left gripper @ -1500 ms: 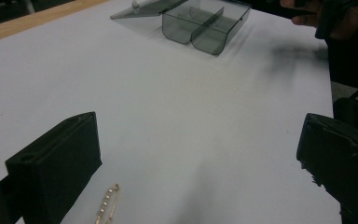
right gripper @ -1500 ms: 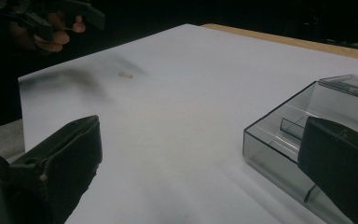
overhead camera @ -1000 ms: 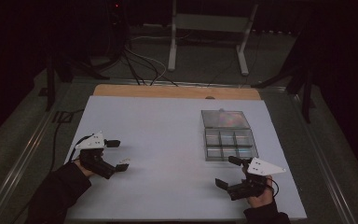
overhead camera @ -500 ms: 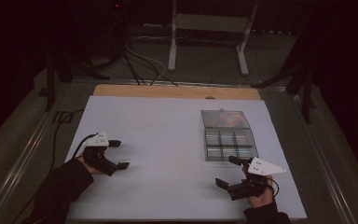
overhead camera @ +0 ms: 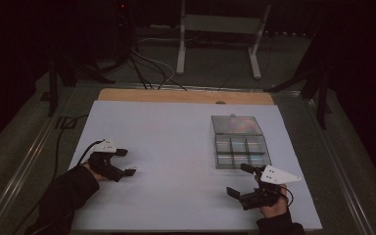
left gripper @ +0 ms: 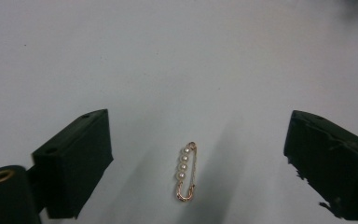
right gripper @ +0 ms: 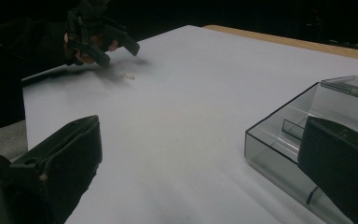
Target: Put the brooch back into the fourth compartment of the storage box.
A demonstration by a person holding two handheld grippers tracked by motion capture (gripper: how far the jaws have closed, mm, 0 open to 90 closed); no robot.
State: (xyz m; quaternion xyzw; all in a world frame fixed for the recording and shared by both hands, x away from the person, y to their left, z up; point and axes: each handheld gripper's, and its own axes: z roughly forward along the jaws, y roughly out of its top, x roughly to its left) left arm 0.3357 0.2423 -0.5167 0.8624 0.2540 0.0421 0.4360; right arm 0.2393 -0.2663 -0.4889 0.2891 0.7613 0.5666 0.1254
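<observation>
Here one pearl pin (left gripper: 186, 171), one clear box (overhead camera: 239, 142), two tools.

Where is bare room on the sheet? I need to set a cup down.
The white sheet is bare between the left hand-held gripper and the clear compartment box. Crowded: the small pearl-beaded gold pin between the left jaws, and the right hand-held gripper by the box.

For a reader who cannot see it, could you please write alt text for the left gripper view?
A small rose-gold pin set with four white pearls lies on a plain white tabletop, centred between the two black jaws of the left hand-held gripper. The jaws stand wide apart, one on each side of the pin, and neither touches it.
</observation>
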